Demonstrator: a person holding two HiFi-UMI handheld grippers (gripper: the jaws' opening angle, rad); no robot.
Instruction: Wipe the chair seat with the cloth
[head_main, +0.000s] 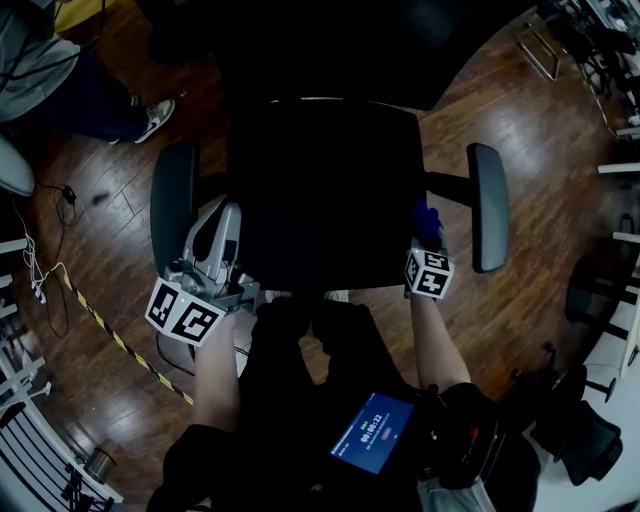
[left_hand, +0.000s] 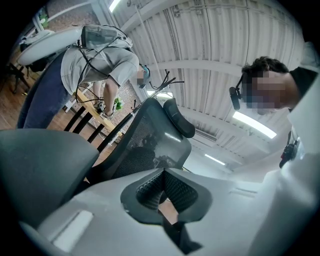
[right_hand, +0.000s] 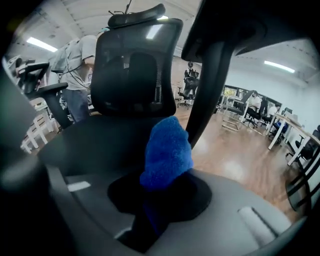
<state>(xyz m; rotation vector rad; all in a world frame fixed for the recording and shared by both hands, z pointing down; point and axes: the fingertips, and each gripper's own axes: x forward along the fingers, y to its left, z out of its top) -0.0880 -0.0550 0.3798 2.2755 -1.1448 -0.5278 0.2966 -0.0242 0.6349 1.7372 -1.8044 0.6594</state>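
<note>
The black chair seat (head_main: 320, 195) fills the middle of the head view, with an armrest on each side. My right gripper (head_main: 427, 238) is shut on a blue cloth (head_main: 427, 220) at the seat's right edge, beside the right armrest (head_main: 488, 205). In the right gripper view the cloth (right_hand: 167, 152) sticks up out of the jaws, with the seat (right_hand: 95, 142) and mesh backrest (right_hand: 135, 65) behind it. My left gripper (head_main: 224, 218) hangs between the seat and the left armrest (head_main: 173, 205), tilted upward. Its ribbed pads (left_hand: 150, 187) meet with nothing between them.
Someone's legs and a shoe (head_main: 152, 118) stand at the back left on the wood floor. Yellow-black tape (head_main: 110, 335) and cables (head_main: 40, 280) lie to the left. More chairs (head_main: 585, 440) and desk legs crowd the right side. A lit screen (head_main: 372, 432) hangs at the wearer's waist.
</note>
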